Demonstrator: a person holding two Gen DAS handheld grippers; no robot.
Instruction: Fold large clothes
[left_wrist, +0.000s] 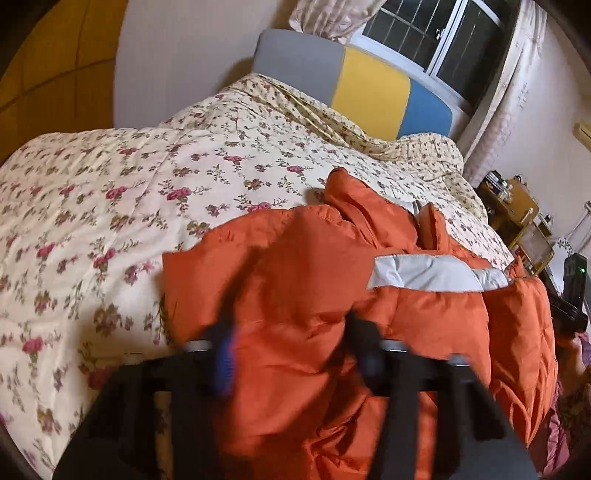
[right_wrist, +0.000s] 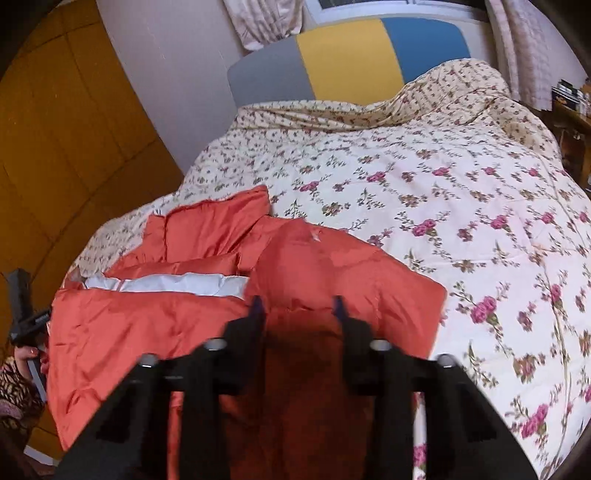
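Lying across the near part of a bed, an orange padded jacket (left_wrist: 310, 280) shows a pale grey lining (left_wrist: 417, 275) where its front has fallen open, and it rests on a cream quilt (left_wrist: 110, 221) printed with pink roses. The left gripper (left_wrist: 291, 332) sits low over the jacket's left half, its two black fingers (left_wrist: 221, 354) blurred, with a raised fold of orange cloth filling the narrow gap between them; the pads appear to pinch that fold. The right gripper (right_wrist: 299, 306) sits over the jacket's right half in the same way, its fingers (right_wrist: 251, 325) close together with orange fabric bunched up between them. Behind the bed stands a headboard (right_wrist: 343, 59) in grey, yellow and blue panels, below a curtained window (left_wrist: 424, 33).
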